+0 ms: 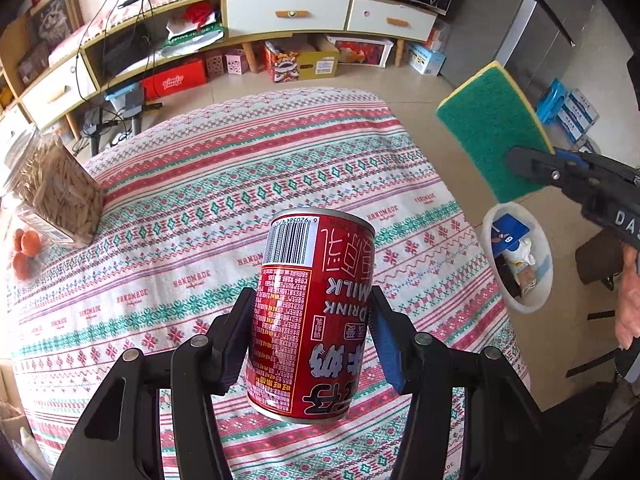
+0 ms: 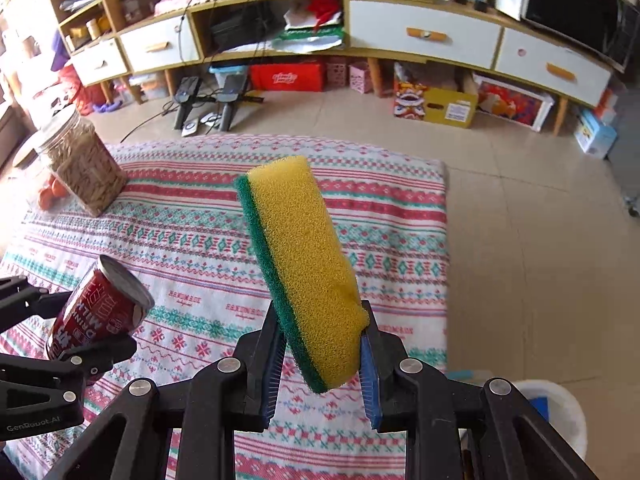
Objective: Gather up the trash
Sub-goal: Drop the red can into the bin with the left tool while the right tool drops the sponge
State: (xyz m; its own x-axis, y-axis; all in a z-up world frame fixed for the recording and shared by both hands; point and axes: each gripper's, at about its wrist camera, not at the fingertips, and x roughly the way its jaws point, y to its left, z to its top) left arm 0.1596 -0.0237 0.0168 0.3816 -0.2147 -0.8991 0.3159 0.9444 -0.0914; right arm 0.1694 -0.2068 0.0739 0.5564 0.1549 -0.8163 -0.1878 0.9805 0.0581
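Note:
My left gripper [image 1: 310, 304] is shut on a red milk-drink can [image 1: 316, 312], held upside down above the patterned tablecloth [image 1: 200, 200]. In the right wrist view the same can [image 2: 100, 308] shows tilted at the lower left, between the left gripper's [image 2: 76, 324] fingers. My right gripper [image 2: 320, 320] is shut on the lower end of a yellow sponge with a green scouring side [image 2: 304, 256], which sticks up and away from the jaws. The sponge [image 1: 492, 132] and right gripper [image 1: 532, 160] hang beyond the table's right edge. A white trash bin [image 1: 536, 300] with wrappers inside stands on the floor there.
A clear jar of seeds [image 1: 60, 196] and some oranges [image 1: 26, 244] sit at the table's left edge. Part of the bin [image 2: 568, 404] shows behind the right gripper's body. A low TV cabinet [image 2: 424, 36] with boxes beneath lines the far wall. A person's hand [image 1: 628, 312] is at the right.

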